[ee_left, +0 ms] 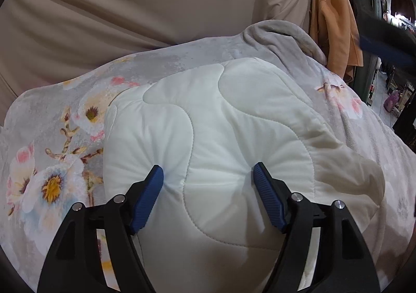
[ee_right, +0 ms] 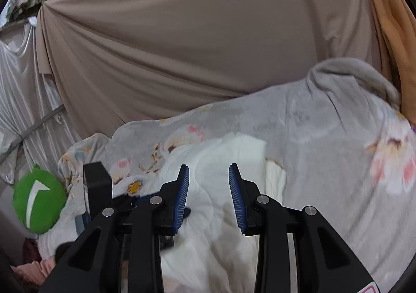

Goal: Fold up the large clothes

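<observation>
A white quilted garment [ee_left: 221, 121] lies folded on a grey floral blanket [ee_left: 52, 116]. My left gripper [ee_left: 208, 171] is open, its blue fingertips [ee_left: 156, 176] pressed down into the padded fabric on both sides of a stitched panel. In the right wrist view the same white garment [ee_right: 234, 155] lies ahead and below. My right gripper [ee_right: 209, 171] is open and empty, held above the garment. The left gripper's black body [ee_right: 96, 184] shows at the left of that view.
A beige curtain [ee_left: 156, 2] hangs behind the bed. An orange garment [ee_left: 332, 22] hangs at the right. A green round cushion [ee_right: 39, 204] sits at the bed's left edge, with pink cloth [ee_right: 33, 269] below it. The blanket is bunched at the far right corner [ee_right: 351, 77].
</observation>
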{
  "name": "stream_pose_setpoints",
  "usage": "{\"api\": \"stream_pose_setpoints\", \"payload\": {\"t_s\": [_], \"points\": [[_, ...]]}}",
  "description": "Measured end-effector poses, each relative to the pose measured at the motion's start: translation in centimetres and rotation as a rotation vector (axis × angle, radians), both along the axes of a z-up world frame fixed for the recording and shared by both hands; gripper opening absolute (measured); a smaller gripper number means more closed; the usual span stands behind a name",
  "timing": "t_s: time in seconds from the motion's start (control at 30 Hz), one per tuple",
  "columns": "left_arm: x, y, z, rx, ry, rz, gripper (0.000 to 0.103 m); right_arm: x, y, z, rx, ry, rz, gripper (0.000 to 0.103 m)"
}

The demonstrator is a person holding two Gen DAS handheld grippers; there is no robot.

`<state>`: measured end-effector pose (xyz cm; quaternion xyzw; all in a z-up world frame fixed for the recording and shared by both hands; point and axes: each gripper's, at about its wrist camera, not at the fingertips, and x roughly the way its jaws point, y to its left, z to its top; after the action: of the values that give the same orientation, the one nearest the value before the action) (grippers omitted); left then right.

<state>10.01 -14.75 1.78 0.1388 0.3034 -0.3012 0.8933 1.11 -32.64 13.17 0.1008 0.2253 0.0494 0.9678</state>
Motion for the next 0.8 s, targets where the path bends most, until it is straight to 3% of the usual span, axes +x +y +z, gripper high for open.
{"api": "stream_pose_setpoints", "payload": {"t_s": [0.1, 0.27, 0.4, 0.6, 0.8], "points": [[0.0, 0.1, -0.2, 0.007, -0.010, 0.004, 0.070, 5.5, 1.9, -0.5, -0.076, 0.030, -0.005, 0.030], [-0.4, 0.0, -0.4, -0.009, -0.025, -0.018, 0.071, 12.4, 0.4, -8.1, -0.082, 0.236, -0.066, 0.023], [-1.0, -1.0, -1.2, 0.020, -0.058, -0.022, 0.073, 12.4, -1.4, -10.5, -0.009, 0.246, -0.052, 0.022], [-1.0, -0.9, -1.8, 0.026, -0.073, -0.017, 0.073, 12.5, -0.3, -11.3, -0.097, 0.237, -0.074, 0.022], [-1.3, -1.2, -2.0, 0.050, -0.103, 0.001, 0.075, 12.5, 0.1, -11.1, -0.120, 0.241, -0.081, 0.023]]}}
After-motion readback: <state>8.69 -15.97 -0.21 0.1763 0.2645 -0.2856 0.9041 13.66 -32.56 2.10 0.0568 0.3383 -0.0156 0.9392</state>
